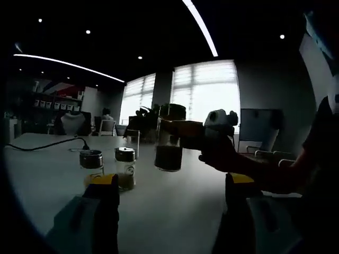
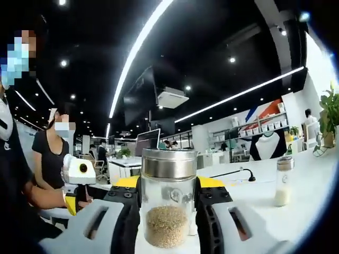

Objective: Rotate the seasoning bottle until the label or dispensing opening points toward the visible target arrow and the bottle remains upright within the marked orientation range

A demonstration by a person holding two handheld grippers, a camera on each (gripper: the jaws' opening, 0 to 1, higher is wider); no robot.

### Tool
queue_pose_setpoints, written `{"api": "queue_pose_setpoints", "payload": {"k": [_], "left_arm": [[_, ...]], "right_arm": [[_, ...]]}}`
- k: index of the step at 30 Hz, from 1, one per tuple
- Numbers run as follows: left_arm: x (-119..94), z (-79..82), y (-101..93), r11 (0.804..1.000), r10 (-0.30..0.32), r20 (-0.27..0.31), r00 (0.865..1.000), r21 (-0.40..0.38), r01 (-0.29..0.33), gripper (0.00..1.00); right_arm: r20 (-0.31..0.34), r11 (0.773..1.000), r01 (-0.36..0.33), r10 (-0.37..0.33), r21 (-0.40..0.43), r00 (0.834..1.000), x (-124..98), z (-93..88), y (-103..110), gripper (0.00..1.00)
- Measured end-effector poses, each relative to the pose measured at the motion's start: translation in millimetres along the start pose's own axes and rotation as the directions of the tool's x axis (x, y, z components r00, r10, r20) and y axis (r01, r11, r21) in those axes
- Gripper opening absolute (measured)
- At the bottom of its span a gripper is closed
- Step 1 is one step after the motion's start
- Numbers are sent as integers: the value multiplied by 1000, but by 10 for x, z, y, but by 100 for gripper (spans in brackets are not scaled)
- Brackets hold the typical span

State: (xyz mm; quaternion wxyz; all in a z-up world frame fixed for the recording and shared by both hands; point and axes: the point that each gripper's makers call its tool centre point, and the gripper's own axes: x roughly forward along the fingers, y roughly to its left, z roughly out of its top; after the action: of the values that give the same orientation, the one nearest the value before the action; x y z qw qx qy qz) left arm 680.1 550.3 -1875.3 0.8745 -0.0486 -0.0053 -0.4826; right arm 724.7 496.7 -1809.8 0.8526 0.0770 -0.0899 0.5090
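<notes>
Above the desk: the right hand-held gripper (image 2: 168, 211) is carrying a clear glass seasoning bottle with a steel lid (image 2: 168, 198), half full of pale grains, clamped between its jaws and upright.
Risk: the smooth glass is likely to be slipping or tilting if the grip loosens during the turn; no target arrow is showing to aim at.
Left hand-held gripper (image 1: 172, 188): jaws are standing apart, holding nothing, pointing over the white desk (image 1: 169, 211) near two small steel-lidded glass shakers (image 1: 108, 166).
</notes>
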Motion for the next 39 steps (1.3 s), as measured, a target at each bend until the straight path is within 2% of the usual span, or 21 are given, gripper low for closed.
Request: {"api": "queue_pose_setpoints", "payload": {"k": [4, 6, 10, 14, 19, 20, 25, 31, 36, 39], "left_arm": [[71, -84, -126, 999, -44, -38, 998, 27, 45, 85], [83, -100, -154, 998, -48, -44, 998, 35, 50, 82], [134, -165, -314, 992, -108, -68, 992, 52, 112, 75], [141, -198, -452, 982, -166, -88, 982, 80, 174, 70], [141, -220, -538, 972, -206, -102, 973, 97, 215, 61], [138, -218, -562, 969, -219, -99, 971, 97, 228, 59], [119, -158, -624, 963, -258, -65, 964, 64, 262, 49], [116, -150, -608, 963, -255, -67, 965, 69, 259, 44], [128, -164, -581, 968, -241, -69, 968, 63, 245, 43], [144, -156, -551, 976, -203, -70, 977, 65, 207, 43]], "right_arm": [[16, 997, -72, 72, -10, 997, -51, 5, 240, 37], [3, 992, -129, 129, -4, 992, -75, -29, 396, 37], [-29, 979, -203, 202, -18, 979, -91, -108, 629, 37], [-23, 966, -257, 257, 14, 966, -87, -133, 823, 37], [-48, 955, -298, 297, -2, 954, -76, -145, 965, 37], [-49, 948, -320, 319, 2, 946, -86, -151, 1005, 37], [-73, 937, -350, 350, 0, 934, -78, -199, 1081, 37], [-67, 926, -377, 378, 34, 923, -68, -216, 1105, 37], [-55, 928, -368, 372, 62, 927, -67, -236, 1064, 37], [-44, 934, -353, 356, 61, 934, -47, -234, 1036, 37]]}}
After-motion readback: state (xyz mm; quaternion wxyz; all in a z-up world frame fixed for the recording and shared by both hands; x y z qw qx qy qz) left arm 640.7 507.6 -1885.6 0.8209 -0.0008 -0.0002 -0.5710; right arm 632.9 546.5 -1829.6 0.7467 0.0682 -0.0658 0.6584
